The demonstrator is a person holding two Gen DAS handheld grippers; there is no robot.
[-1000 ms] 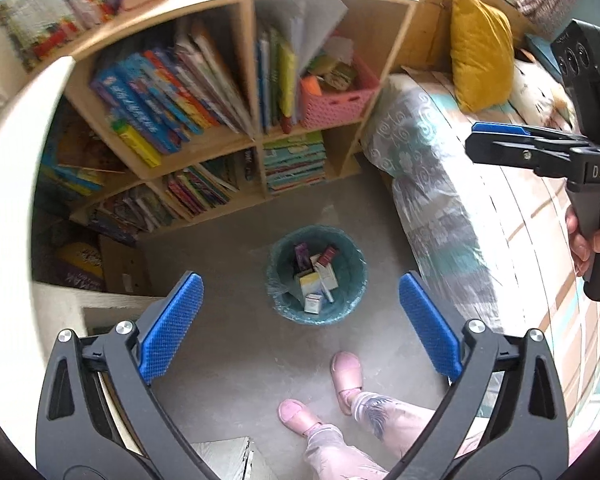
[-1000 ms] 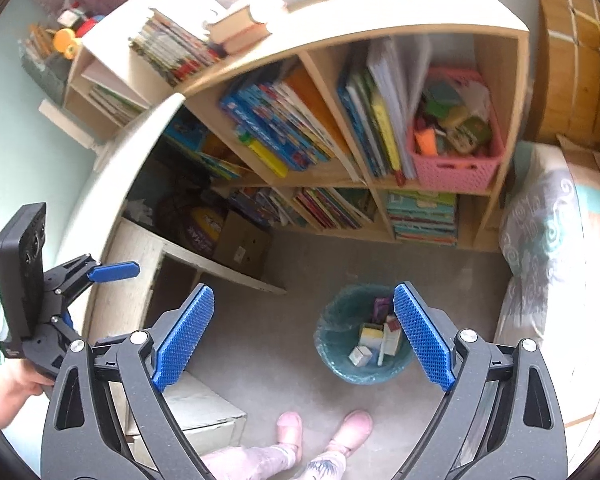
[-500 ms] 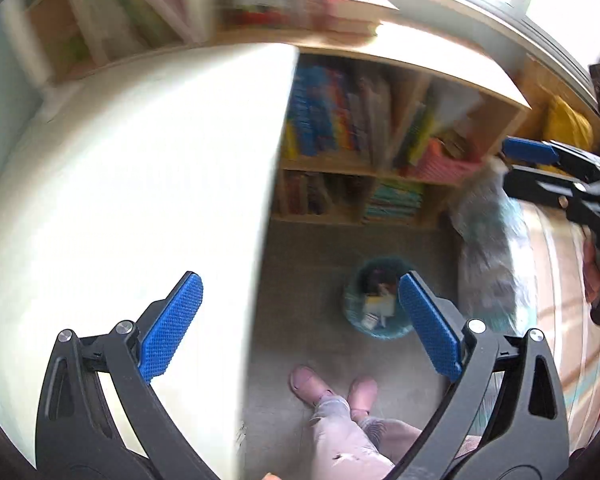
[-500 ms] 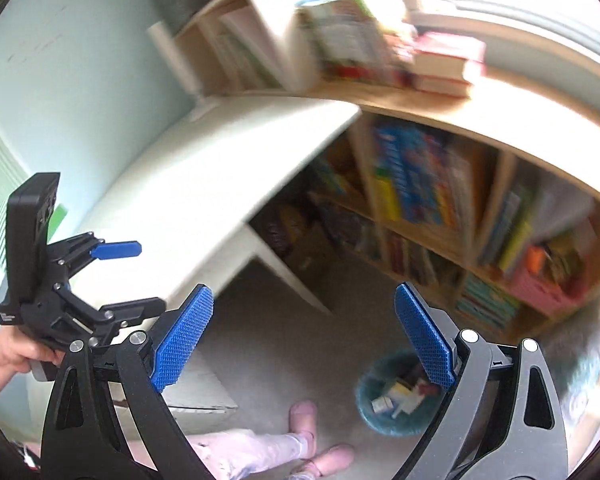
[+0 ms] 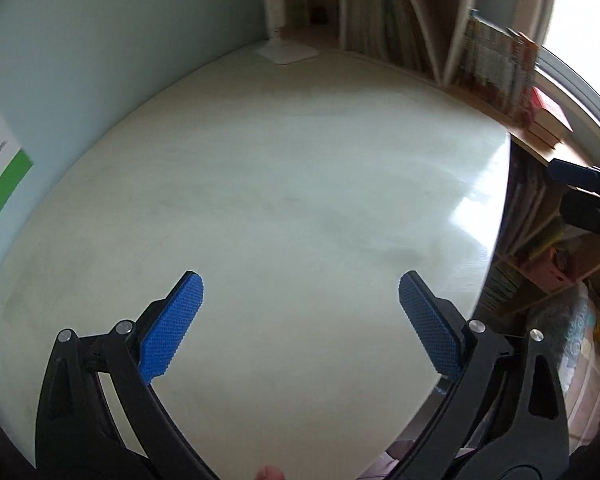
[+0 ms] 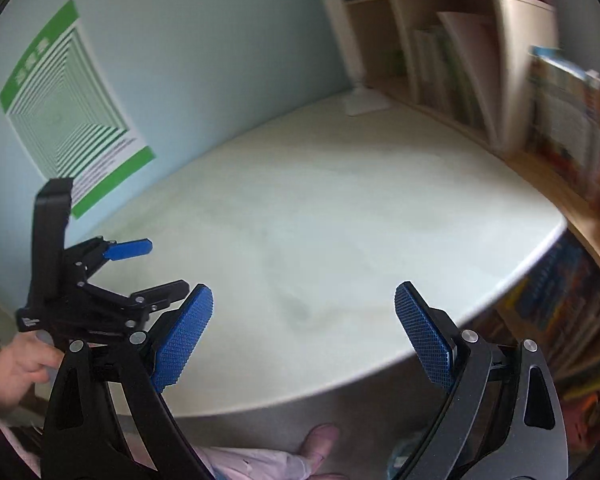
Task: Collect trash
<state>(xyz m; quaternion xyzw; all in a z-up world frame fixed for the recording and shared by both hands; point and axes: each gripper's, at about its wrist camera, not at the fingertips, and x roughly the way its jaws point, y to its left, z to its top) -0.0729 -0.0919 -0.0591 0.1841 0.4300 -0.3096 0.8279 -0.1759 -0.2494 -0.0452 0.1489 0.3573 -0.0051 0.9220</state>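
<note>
My left gripper (image 5: 300, 320) is open and empty, held above a pale white desk top (image 5: 280, 200). My right gripper (image 6: 304, 328) is open and empty above the same desk (image 6: 320, 220), near its front edge. The left gripper also shows in the right wrist view (image 6: 140, 272) at the left, held in a hand. Part of the right gripper shows in the left wrist view (image 5: 588, 196) at the right edge. No trash shows on the desk. A sliver of the teal bin (image 6: 400, 456) shows at the bottom of the right wrist view.
A wooden bookshelf (image 5: 400, 24) with books runs along the desk's back and right side (image 6: 480, 72). A white lamp base (image 5: 286, 53) stands at the far corner. A green poster (image 6: 68, 108) hangs on the wall. A pink slipper (image 6: 320, 436) shows on the floor.
Both grippers swung up and left from the bin on the floor to the desk top. The bin and bed have left the left wrist view. Both stayed open.
</note>
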